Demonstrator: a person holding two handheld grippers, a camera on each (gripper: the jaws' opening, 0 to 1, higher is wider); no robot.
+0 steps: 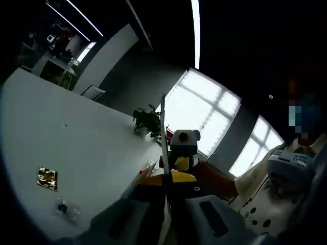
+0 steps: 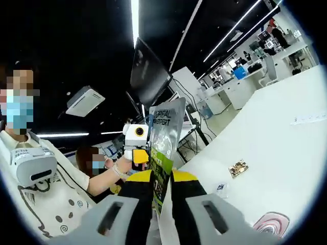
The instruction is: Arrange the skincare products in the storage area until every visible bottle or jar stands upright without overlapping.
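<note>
Both grippers are raised off the white bench (image 2: 286,153), and a flat printed skincare sachet (image 2: 164,148) stands on edge between the right gripper (image 2: 162,190) fingers, which are clamped on it. The left gripper (image 1: 164,191) fingers pinch the same sachet, seen edge-on. No bottle or jar stands arranged yet; two small packets (image 2: 238,167) lie on the bench beyond the right fingers, so I judge the arranging barely begun.

packet (image 2: 164,148) between both grippers' jaws, above table (image 2: 286,153)
</note>
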